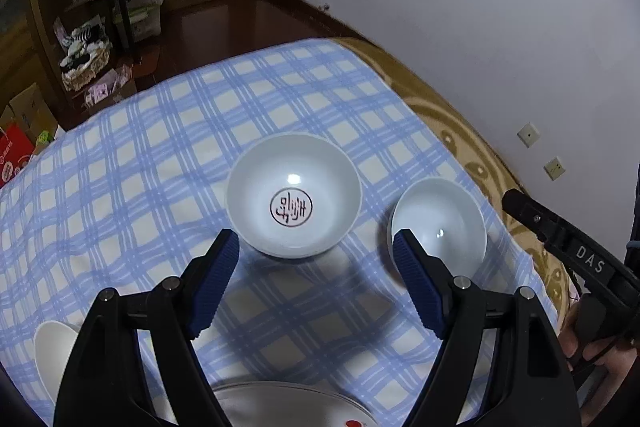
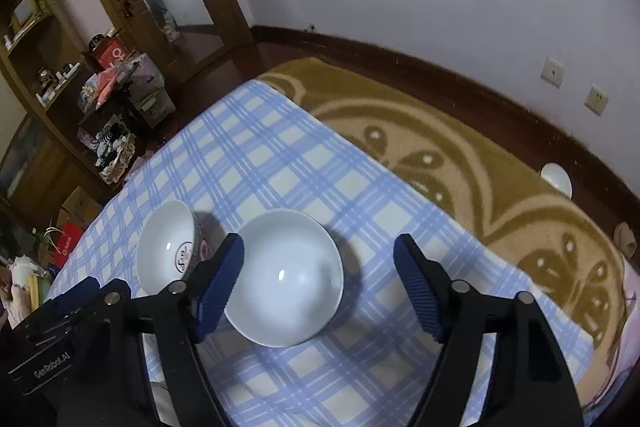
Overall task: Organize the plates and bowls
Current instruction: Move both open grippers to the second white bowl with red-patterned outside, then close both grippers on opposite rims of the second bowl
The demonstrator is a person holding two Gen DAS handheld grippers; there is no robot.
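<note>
Ahead, at 12 o'clock of the wide-spread left gripper (image 1: 316, 245), sits the white stamped ceramic bowl (image 1: 294, 195); the plain white bowl (image 2: 286, 277) lies between the right gripper's (image 2: 318, 251) 2 parted fingers.

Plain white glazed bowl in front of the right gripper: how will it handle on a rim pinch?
The plain white glazed bowl shows a sharp glare spot, so the rim is probably slick for the ribbed blue pads. It looks like rigid ceramic: no flex, likely chips if dropped. Sitting on soft checked cloth, it may rock when nudged.
</note>
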